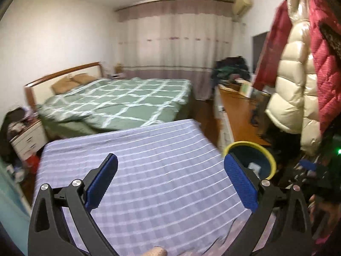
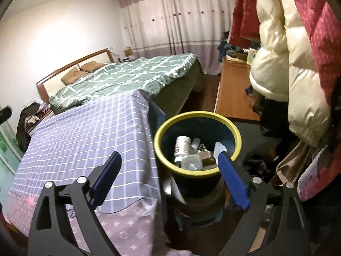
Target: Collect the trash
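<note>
The left gripper (image 1: 170, 183) hangs over the checked tablecloth (image 1: 149, 170), jaws spread wide and holding nothing; the cloth's right edge drops off just beside the yellow-rimmed bin (image 2: 198, 145), which stands on the floor holding bottles and wrappers (image 2: 191, 155); the right gripper (image 2: 170, 177), jaws likewise apart and empty, hovers across that edge and the bin's near rim; hanging coats (image 2: 287, 64) crowd the right.

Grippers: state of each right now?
Left gripper: open, holding nothing, over the checked cloth.
Right gripper: open, holding nothing, beside the bin.
</note>
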The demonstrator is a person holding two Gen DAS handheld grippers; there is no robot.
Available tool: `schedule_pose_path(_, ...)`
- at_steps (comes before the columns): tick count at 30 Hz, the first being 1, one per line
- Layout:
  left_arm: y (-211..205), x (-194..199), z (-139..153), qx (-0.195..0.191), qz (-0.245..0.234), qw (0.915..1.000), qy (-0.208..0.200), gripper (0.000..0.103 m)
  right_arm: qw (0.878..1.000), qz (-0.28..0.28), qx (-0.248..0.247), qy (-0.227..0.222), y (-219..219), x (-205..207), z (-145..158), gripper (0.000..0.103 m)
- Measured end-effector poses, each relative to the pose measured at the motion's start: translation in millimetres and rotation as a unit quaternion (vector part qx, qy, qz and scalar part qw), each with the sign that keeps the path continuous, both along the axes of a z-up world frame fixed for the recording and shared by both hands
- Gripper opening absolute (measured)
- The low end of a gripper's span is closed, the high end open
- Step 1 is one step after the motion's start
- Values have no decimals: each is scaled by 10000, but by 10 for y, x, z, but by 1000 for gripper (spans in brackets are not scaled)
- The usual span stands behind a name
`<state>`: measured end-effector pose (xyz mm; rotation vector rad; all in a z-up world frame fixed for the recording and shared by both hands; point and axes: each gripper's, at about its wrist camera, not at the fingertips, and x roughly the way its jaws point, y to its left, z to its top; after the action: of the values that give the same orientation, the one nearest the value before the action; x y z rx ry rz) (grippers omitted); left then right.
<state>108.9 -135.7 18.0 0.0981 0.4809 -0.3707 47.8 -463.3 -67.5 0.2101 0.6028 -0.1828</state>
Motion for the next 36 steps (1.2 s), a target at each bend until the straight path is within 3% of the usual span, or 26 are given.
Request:
schedule_pose_path(5, 537, -375, -18, -32, 625, 9980, 12, 98, 9997, 114, -149, -164, 167, -94, 130, 92)
schedule_pose_path(13, 1123, -797, -57, -446, 1247, 9912, -71, 98, 9981, 323, -300, -430, 426, -316, 299, 95)
schedule_pose_path(22, 1178, -993, -65, -469, 1243, 9910, -150, 98, 9973, 409, -318, -525, 513, -413, 339, 96)
schedule_pose_path(36, 1086, -866, -107, -518, 1238, 9909, 14, 98, 9972, 440, -311, -510, 551, -356, 337, 96)
